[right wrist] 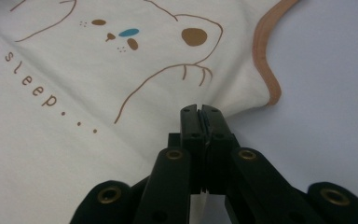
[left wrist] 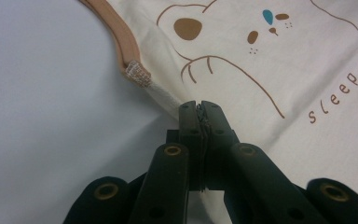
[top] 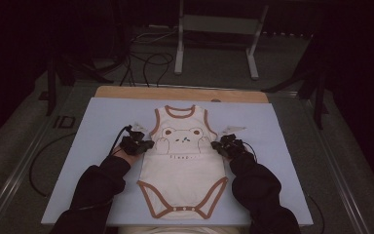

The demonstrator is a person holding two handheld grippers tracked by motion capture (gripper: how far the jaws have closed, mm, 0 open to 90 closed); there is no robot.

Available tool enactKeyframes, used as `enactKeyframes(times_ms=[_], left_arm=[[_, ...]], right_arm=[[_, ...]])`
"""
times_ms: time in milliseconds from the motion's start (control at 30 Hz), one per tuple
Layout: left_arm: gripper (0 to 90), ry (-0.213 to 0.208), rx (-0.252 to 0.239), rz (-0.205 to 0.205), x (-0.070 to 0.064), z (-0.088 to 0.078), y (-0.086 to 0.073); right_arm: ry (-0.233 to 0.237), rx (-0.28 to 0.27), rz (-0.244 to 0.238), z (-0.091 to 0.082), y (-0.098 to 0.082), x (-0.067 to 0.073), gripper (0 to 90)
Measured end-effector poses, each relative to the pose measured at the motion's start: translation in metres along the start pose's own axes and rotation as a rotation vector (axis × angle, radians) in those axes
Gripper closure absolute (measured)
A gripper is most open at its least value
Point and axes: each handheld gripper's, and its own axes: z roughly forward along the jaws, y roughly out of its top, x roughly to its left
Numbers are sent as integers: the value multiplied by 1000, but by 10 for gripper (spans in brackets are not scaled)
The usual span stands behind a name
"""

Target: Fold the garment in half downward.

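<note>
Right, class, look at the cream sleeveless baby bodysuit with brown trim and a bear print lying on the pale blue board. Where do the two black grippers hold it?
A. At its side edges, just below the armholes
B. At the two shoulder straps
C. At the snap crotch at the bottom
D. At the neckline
A: the left gripper and the right gripper are each shut on a side edge of the bodysuit, just below the armhole trim.

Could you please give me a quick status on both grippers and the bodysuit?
Left gripper shut on bodysuit side seam. Right gripper shut on opposite edge. Bodysuit flat on blue mat.
</note>
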Motion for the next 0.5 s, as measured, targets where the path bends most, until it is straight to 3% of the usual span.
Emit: enactKeyframes(times_ms=[300,500], left_arm=[[896,-10,-20,-3,0,-13,3],[896,-21,-28,-3,-1,-20,6]], right_arm=[[10,-3,-3,-8,0,4,897],[-3,-4,-31,-14,7,5,897]])
